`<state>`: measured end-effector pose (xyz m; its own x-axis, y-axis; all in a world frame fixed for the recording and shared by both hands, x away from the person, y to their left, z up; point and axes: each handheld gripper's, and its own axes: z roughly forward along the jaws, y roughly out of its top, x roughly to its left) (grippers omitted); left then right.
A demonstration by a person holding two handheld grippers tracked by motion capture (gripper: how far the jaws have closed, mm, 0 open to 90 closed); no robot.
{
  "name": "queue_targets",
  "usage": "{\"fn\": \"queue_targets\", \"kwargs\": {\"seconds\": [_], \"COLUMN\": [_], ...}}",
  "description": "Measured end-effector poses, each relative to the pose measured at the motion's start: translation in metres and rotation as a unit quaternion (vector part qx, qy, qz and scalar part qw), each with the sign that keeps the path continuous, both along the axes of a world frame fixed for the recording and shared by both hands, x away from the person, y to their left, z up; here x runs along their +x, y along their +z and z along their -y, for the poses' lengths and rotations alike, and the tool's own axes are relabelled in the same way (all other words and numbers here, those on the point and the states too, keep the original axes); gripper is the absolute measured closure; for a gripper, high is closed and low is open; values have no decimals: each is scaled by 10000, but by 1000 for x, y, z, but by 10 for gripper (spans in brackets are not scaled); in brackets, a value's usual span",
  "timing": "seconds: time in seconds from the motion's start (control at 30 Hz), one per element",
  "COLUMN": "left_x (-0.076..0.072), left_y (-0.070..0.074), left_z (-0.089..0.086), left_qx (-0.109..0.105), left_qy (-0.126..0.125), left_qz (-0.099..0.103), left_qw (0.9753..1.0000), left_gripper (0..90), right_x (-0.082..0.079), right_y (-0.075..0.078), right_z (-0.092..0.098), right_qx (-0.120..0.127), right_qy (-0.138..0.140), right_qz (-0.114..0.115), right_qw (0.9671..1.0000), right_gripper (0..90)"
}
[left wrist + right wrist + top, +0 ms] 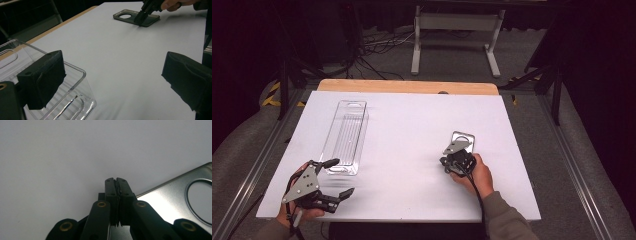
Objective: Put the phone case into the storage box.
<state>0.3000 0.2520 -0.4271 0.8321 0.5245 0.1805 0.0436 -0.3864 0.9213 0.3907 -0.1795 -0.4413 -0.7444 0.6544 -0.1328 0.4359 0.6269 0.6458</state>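
At the right of the high view, the right gripper is clenched on the near edge of the phone case on the white table, while the left gripper, lower left, gapes beside 1 clear tray.

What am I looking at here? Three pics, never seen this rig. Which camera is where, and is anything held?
No robot: a person holds a hand-held gripper in each hand. The high view looks down on a white table. The other two come from cameras riding on each gripper.

The left hand-held gripper has its jaws wide open near a clear plastic tray, empty as far as I can see. The right hand-held gripper has its jaws pressed together at the edge of a flat phone case with a round hole. Whether it pinches that edge, I cannot tell.
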Motion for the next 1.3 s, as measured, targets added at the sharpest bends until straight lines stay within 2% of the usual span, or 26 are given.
{"fn": "queue_targets", "kwargs": {"seconds": [0.27,0.43,0.5,0.67,0.77,0.87,1.0,1.3], "left_x": [-1,-1,-1,0,0,0,0,0], "left_y": [0,1,1,1,0,0,0,-1], "left_z": [1,0,0,1,1,2,2,2], "left_qx": [18,40,34,68,49,68,69,74], "left_qy": [-1,-7,-2,-12,-6,-33,-38,-55], "left_qz": [-13,7,20,20,10,-19,-31,-48], "left_qw": [10000,10000,10000,10000,10000,10000,10000,9999], "left_gripper": [51,51,51,52,52,52,52,52], "right_x": [-16,-23,-24,-27,-27,-25,-23,-28], "right_y": [4,0,-1,9,9,6,-3,1], "right_z": [14,23,26,23,20,14,7,22], "right_qx": [37,-52,-61,166,267,277,79,38], "right_qy": [-27,-95,-114,-102,-50,54,140,17], "right_qz": [40,-39,8,280,304,272,137,-6], "right_qw": [10000,9999,9999,9994,9992,9992,9998,10000], "right_gripper": [872,874,872,893,897,896,899,898]}}
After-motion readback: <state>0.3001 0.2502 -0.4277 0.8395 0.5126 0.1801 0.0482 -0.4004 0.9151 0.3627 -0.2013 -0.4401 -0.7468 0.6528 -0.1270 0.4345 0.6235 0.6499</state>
